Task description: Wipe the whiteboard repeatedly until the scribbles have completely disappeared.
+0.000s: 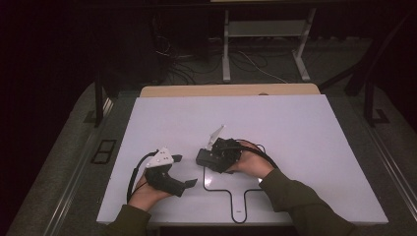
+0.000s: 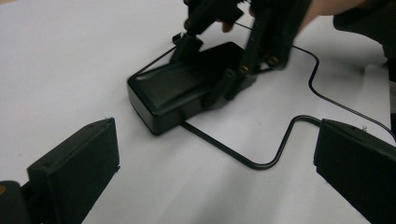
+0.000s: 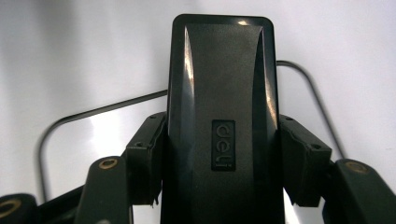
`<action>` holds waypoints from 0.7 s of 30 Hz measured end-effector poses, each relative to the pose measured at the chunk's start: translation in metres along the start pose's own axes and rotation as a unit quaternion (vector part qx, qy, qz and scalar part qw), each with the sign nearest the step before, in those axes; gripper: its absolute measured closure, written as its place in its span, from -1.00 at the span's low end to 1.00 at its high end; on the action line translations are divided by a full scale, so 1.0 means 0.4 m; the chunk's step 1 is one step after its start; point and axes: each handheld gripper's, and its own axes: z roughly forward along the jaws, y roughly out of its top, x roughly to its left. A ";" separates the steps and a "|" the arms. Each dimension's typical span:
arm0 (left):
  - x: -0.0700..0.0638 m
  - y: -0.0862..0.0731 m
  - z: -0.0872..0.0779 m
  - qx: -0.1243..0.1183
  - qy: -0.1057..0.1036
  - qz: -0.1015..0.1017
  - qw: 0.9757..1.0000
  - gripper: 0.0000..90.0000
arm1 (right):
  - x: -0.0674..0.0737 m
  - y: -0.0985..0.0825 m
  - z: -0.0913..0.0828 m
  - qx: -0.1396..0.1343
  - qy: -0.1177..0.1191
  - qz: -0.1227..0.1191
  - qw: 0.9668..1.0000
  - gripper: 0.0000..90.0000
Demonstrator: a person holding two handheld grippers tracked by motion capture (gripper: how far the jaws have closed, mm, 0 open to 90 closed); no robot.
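**A smooth case in a side grip, with the other gripper waiting wide**

We have the right gripper (image 1: 212, 156) closed on a black case (image 3: 221, 116), its jaws pressed flat against the two long sides near the end closest to the hand. The case sits near the middle of the white board (image 1: 295, 128), on or just above it; we cannot tell whether its underside touches. Our left gripper (image 1: 183, 172) waits just beside it, jaws spread wide with nothing between them, aimed towards the free end of the case.

Our main worry is slip. The case (image 2: 180, 88) looks glossy and hard, and we hold it only by one end, so we judge that a lift or a twist could let the far end droop or the whole thing slide out of the pads. If the left gripper closes in off-centre, it could nudge the case and pivot it in the right one's grip.

Around us there is little else. A thin black outline (image 1: 235, 196) is drawn on the board, a rounded shape with a tab towards the person's edge, and the case overlaps its upper left corner. The cable of the right gripper loops over the board behind the right hand (image 1: 251, 164) and might drag or snag. Nothing stands between the two grippers.
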 end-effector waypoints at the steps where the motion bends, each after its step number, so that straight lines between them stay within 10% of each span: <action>1: 0.000 0.000 0.000 0.000 0.000 0.000 1.000 -1.00 | 0.009 -0.002 -0.002 0.000 0.002 -0.003 1.000 -0.14; 13: 0.000 0.000 0.000 -0.001 0.001 0.000 1.000 -1.00 | 0.099 -0.012 -0.017 0.005 0.026 -0.037 0.999 -0.14; 21: -0.001 0.001 -0.003 -0.001 0.002 -0.002 1.000 -1.00 | 0.065 -0.012 -0.010 -0.004 0.020 -0.026 0.999 -0.14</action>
